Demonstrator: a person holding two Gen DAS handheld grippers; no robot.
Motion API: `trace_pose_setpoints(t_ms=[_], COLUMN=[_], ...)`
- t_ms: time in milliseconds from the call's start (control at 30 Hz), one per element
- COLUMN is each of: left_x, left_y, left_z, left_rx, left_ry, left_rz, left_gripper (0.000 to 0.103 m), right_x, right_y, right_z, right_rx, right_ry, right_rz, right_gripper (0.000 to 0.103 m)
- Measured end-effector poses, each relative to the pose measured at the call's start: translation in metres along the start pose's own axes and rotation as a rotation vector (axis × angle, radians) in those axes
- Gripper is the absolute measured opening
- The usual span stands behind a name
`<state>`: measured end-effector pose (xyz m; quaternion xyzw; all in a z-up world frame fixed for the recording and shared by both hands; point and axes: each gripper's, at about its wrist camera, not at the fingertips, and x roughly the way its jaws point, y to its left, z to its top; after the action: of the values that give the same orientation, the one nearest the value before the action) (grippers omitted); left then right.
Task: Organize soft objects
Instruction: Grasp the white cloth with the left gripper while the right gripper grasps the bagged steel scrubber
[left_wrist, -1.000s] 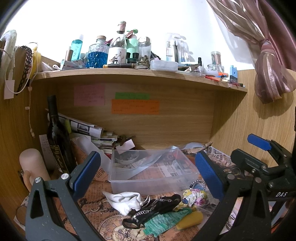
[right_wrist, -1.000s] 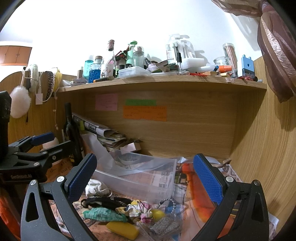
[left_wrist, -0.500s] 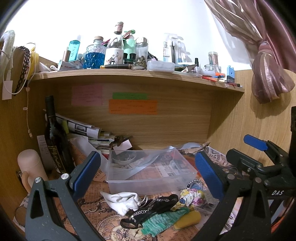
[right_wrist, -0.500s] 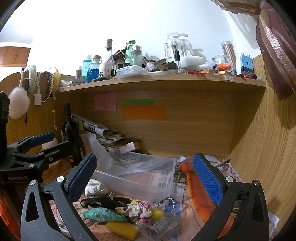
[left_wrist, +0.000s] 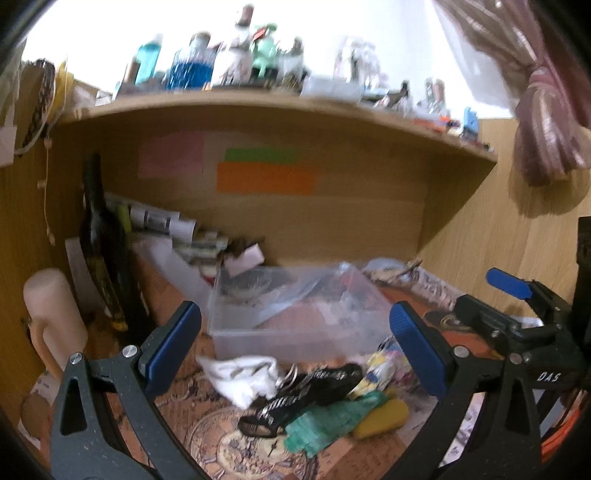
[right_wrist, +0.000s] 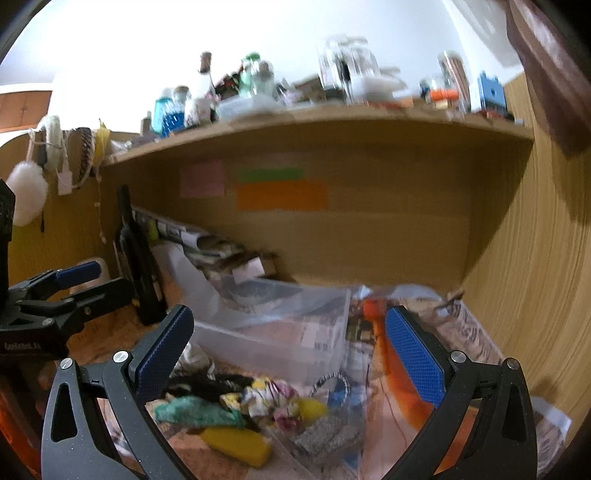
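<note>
A pile of soft things lies on the desk in front of a clear plastic bin (left_wrist: 295, 317): a white cloth (left_wrist: 243, 376), a black studded band (left_wrist: 306, 391), a green cloth (left_wrist: 328, 417), a floral cloth (left_wrist: 388, 365) and a yellow sponge (left_wrist: 384, 417). My left gripper (left_wrist: 295, 354) is open and empty above the pile. My right gripper (right_wrist: 291, 358) is open and empty; below it I see the green cloth (right_wrist: 195, 411), the floral cloth (right_wrist: 266, 400), the yellow sponge (right_wrist: 236, 445) and the bin (right_wrist: 288, 328). Both views are blurred.
A dark wine bottle (left_wrist: 103, 243) and a pale cylinder (left_wrist: 51, 317) stand at the left. Rolled papers (left_wrist: 159, 221) lean behind the bin. A shelf (left_wrist: 258, 103) crowded with bottles hangs overhead. A curtain (left_wrist: 546, 122) hangs at the right. An orange strip (right_wrist: 399, 369) lies on newspaper.
Both grippers have dipped and shifted a little, so the shelf and desk sit lower in view and are motion-blurred. Both stay open and empty. The pile has not moved.
</note>
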<state>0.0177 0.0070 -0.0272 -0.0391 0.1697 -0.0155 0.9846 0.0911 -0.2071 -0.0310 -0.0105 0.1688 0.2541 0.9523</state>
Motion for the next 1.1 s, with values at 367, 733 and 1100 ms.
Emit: trace_pose_setpoints(t_ms=[367, 733, 1100], left_x=[0.046, 0.095, 0.133], left_y=[0.047, 0.077, 0.067], left_z=[-0.047, -0.057, -0.074], left_rx=[-0.103, -0.194, -0.192], left_ry=[0.227, 0.372, 0.498], left_rz=[0.107, 0.079, -0.025], left_gripper=[0.087, 0.080, 0.050], right_x=[0.022, 0.056, 0.059], right_y=[-0.032, -0.052, -0.059], right_z=[-0.036, -0.073, -0.086], right_rx=[0.020, 0.102, 0.163], right_ry=[0.203, 0.408, 0.463], right_rz=[-0.063, 0.003, 0.078], right_gripper=[0.099, 0.076, 0.041])
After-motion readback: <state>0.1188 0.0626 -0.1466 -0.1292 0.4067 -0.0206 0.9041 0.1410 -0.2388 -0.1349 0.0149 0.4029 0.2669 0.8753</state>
